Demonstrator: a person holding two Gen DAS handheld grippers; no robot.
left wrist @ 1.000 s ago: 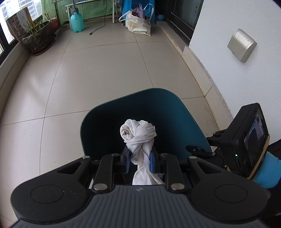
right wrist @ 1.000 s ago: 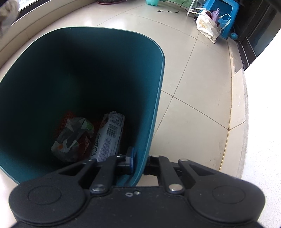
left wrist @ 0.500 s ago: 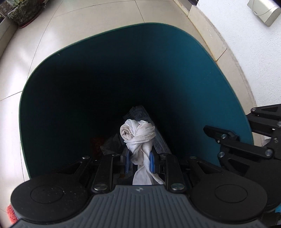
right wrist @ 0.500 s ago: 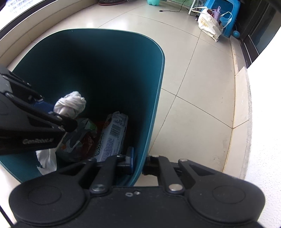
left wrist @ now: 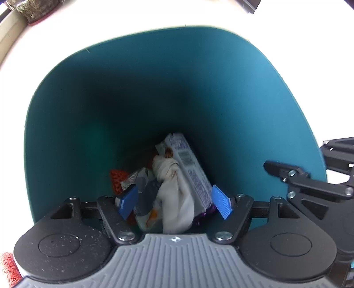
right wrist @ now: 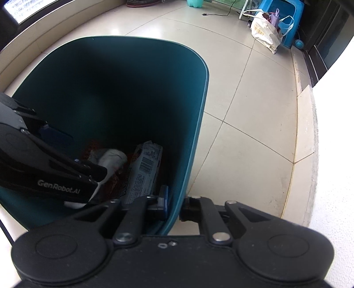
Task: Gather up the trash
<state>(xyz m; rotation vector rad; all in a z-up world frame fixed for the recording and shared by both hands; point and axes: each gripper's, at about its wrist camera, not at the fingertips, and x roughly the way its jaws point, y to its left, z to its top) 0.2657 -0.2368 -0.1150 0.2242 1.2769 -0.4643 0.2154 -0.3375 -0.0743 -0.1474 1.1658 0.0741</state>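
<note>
A teal trash bin (left wrist: pixel 243 93) fills the left wrist view. My left gripper (left wrist: pixel 174 201) is open above its mouth. The white knotted tissue (left wrist: pixel 172 183) lies loose inside the bin on other trash: a white printed wrapper (left wrist: pixel 192 168), a grey wrapper (left wrist: pixel 141 177) and something red (left wrist: pixel 116 179). My right gripper (right wrist: pixel 174 203) is shut on the bin's rim (right wrist: pixel 192 144), one finger inside and one outside. In the right wrist view the left gripper (right wrist: pixel 44 168) reaches into the bin over the tissue (right wrist: pixel 112 159) and the white wrapper (right wrist: pixel 143 168).
Beige tiled floor (right wrist: pixel 254 124) surrounds the bin. A white wall (right wrist: pixel 331 155) runs along the right. A shopping bag (right wrist: pixel 265 35) and a blue stool (right wrist: pixel 289 20) stand far off. A plant pot (left wrist: pixel 37 11) stands at the far left.
My left gripper moved over and down into the bin, then opened. The tissue dropped from its fingers onto the trash. The right gripper kept its hold on the rim.
</note>
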